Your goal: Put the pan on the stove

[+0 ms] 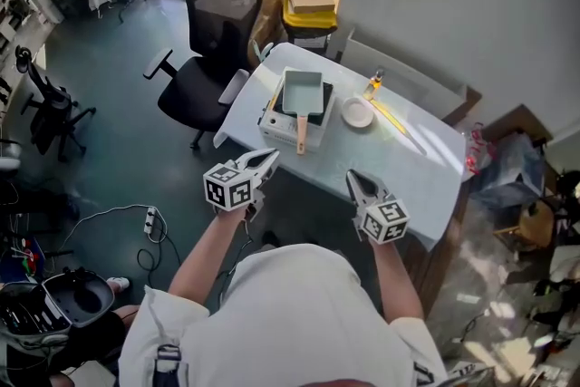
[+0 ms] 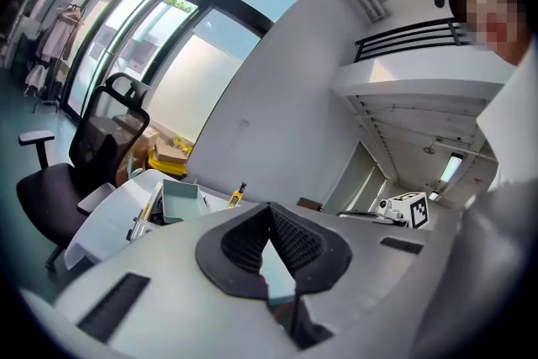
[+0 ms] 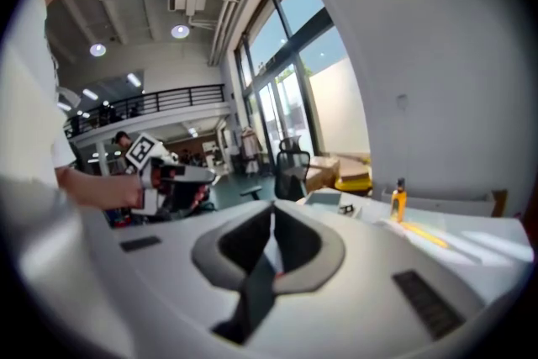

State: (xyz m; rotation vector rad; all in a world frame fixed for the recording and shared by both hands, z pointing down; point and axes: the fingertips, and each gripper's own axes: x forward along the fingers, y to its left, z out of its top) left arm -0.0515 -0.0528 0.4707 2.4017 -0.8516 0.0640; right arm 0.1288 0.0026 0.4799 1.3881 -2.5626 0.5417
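Observation:
A teal rectangular pan [image 1: 303,93] with a wooden handle [image 1: 301,135] lies on top of a white portable stove [image 1: 275,123] at the table's left end. In the left gripper view the pan [image 2: 180,201] shows far ahead. Both grippers hang in the air on the near side of the white table [image 1: 426,177], well apart from the pan. My left gripper [image 1: 268,159] [image 2: 269,208] is shut with nothing in it. My right gripper [image 1: 352,178] [image 3: 273,211] is shut and empty too.
A small white dish [image 1: 357,113], a little yellow bottle [image 1: 372,85] [image 3: 398,201] and a yellow stick [image 1: 395,119] lie on the table right of the stove. A black office chair [image 1: 207,41] stands left of the table. Boxes and a yellow bin [image 1: 308,12] sit behind it. A cable and power strip [image 1: 150,220] lie on the floor.

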